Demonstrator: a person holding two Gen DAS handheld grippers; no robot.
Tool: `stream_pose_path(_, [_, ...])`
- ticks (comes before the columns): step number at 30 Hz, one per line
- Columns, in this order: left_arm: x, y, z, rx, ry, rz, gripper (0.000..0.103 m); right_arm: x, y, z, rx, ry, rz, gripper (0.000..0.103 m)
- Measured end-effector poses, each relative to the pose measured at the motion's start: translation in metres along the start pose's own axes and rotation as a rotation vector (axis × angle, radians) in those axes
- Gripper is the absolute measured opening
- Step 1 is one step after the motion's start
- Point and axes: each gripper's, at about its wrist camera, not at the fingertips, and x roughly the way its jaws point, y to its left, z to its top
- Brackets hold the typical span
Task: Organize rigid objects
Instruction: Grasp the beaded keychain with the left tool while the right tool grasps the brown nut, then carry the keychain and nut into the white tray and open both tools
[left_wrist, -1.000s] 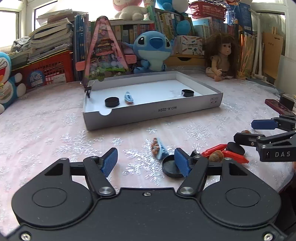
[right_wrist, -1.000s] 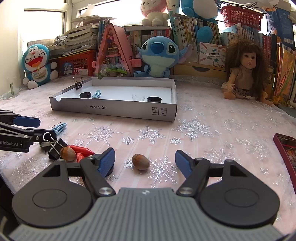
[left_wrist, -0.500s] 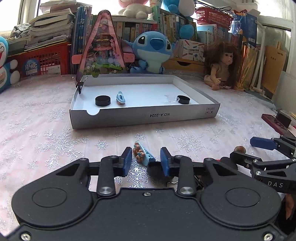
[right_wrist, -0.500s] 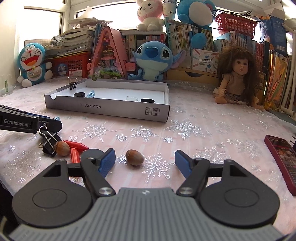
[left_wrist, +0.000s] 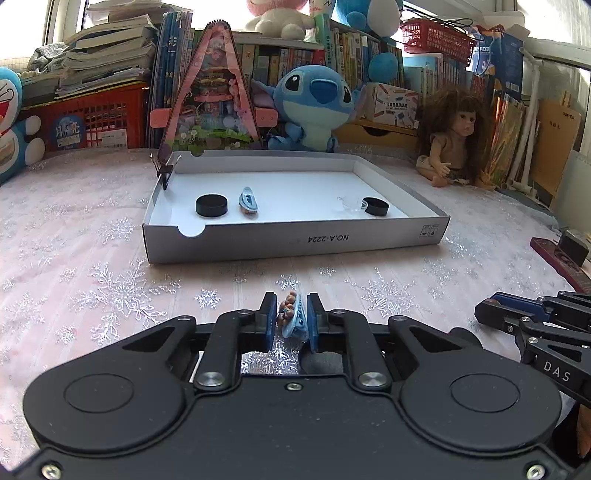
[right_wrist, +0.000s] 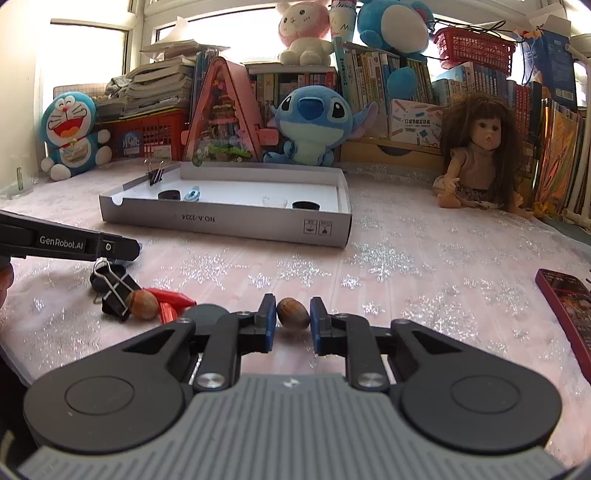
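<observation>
The left gripper (left_wrist: 291, 319) is clamped on a small blue hair clip (left_wrist: 293, 318), low over the tablecloth (left_wrist: 110, 288). The right gripper (right_wrist: 293, 319) is closed against a hazelnut (right_wrist: 293, 313) on the cloth. The white box (left_wrist: 295, 240) lies beyond both.

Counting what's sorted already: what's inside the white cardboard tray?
Inside the white cardboard tray: two black round caps, a blue hair claw, a clear piece. Near wall hides the front strip.
</observation>
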Motion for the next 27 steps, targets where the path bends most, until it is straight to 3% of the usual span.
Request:
stream_pose_path(17, [0.001,0.008,0.057,-0.009,-0.087,0.009,0.016,0.027,-0.001,0.054,0.008,-0.062,0.021,0.024])
stream_pose_path(27, [0.051,0.003,0.101,0.010,-0.105,-0.005,0.016,0.077,-0.012,0.091,0.071,-0.025,0.018,0.024])
